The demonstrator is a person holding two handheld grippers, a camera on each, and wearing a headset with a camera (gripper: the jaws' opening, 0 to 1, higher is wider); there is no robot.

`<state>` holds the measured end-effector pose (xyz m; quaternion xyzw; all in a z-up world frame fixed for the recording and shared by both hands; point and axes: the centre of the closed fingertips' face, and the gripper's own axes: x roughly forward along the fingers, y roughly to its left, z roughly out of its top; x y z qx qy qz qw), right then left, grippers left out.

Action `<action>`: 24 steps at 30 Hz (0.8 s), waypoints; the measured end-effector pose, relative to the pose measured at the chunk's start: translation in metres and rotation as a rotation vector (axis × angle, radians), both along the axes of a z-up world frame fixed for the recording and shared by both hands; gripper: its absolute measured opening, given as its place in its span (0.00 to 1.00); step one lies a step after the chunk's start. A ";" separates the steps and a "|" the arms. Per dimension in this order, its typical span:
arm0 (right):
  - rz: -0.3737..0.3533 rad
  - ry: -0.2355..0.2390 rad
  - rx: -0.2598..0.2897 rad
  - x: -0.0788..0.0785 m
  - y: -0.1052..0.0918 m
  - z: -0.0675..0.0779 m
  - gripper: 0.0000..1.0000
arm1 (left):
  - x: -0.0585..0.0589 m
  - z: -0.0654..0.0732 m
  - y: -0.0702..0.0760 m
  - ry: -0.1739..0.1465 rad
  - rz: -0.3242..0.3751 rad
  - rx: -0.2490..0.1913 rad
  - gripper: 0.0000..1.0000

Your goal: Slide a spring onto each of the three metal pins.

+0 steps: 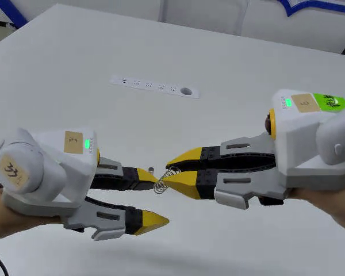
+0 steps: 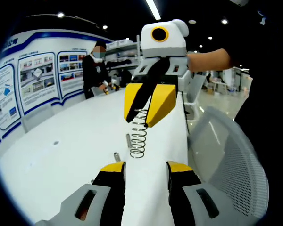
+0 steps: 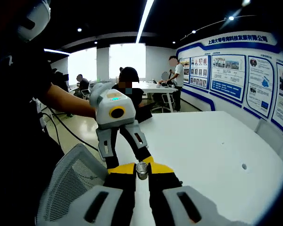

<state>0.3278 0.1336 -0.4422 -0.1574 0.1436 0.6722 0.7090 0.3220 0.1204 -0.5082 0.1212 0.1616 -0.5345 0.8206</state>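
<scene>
Right gripper (image 1: 167, 174) clenches the spring (image 1: 160, 186) by one end, free end dangling, likely to drop over the pin (image 1: 151, 169) at its 10 o'clock in head view; left gripper (image 1: 161, 197) released, empty.

White table (image 1: 57, 69), white power strip (image 1: 155, 86) lying flat, perhaps two metal pins (image 2: 117, 156) upright

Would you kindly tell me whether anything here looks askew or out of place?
Nothing looks spilled or damaged. One oddity: the spring is pinched only at its end by the right gripper, so it dangles, slightly tilted, above the table. The left gripper is open, holding nothing.
</scene>
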 end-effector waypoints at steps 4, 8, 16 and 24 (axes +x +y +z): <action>-0.038 -0.032 -0.015 0.019 -0.002 0.000 0.10 | 0.003 -0.001 0.013 0.021 0.050 0.003 0.45; -0.096 -0.046 -0.038 0.045 0.002 -0.012 0.10 | 0.007 -0.002 0.029 0.015 0.108 0.008 0.56; -0.159 -0.028 -0.104 0.089 0.025 -0.051 0.10 | 0.016 -0.001 0.055 0.003 0.194 -0.014 0.71; -0.175 0.016 -0.195 0.109 0.038 -0.095 0.10 | 0.025 -0.008 0.066 0.049 0.243 -0.046 0.76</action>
